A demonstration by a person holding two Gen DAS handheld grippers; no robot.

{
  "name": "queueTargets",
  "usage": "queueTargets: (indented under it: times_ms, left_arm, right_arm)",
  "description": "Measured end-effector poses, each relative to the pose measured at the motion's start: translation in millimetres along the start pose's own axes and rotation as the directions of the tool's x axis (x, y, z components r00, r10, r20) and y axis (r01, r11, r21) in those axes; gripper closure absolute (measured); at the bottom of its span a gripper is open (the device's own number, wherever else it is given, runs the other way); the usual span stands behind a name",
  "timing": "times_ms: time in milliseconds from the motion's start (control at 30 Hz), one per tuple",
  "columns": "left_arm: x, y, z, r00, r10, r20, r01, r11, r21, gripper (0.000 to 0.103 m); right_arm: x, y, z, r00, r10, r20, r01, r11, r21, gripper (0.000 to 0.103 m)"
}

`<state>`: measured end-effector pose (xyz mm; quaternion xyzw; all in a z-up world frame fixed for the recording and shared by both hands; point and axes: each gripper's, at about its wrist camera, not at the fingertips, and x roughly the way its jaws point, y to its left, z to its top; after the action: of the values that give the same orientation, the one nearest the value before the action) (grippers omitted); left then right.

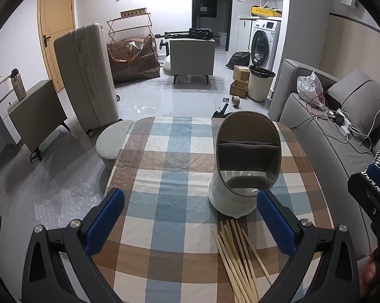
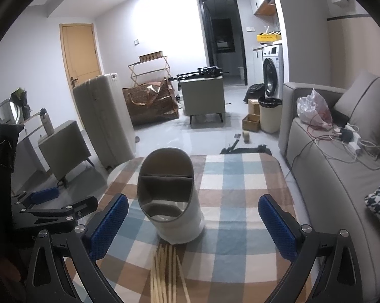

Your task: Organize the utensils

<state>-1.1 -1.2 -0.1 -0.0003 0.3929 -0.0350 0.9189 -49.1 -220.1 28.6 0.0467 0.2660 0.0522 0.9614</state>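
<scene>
A white utensil holder [image 1: 243, 166] with a grey divided inside stands upright on the checked tablecloth [image 1: 169, 176]; in the right wrist view the holder [image 2: 169, 197] sits centre-left. Several bamboo chopsticks [image 1: 238, 260] lie in a loose bundle just in front of it, also seen as chopsticks [image 2: 164, 272] near the lower edge. My left gripper [image 1: 190, 217] is open over the cloth, left of the chopsticks, holding nothing. My right gripper [image 2: 193, 222] is open too, hovering above the cloth behind the chopsticks, with the holder between its fingers' line of sight.
A grey sofa [image 1: 323, 136] with cables and a plastic bag borders the table's right side. A round grey stool [image 1: 111, 141] stands at the table's far left corner. A suitcase [image 1: 86, 75], cabinets, boxes and a bin [image 1: 260, 83] stand on the floor beyond.
</scene>
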Motion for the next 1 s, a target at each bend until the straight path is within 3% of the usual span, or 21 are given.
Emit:
queueTargets:
  times_ms: [1000]
  left_arm:
    - [-0.8,0.6,0.3,1.000,-0.009,-0.009,0.009,1.000,-0.005,0.001]
  right_arm:
    - [3.1,-2.2,1.4,1.000,-0.001,-0.013,0.001,1.000,0.004,0.000]
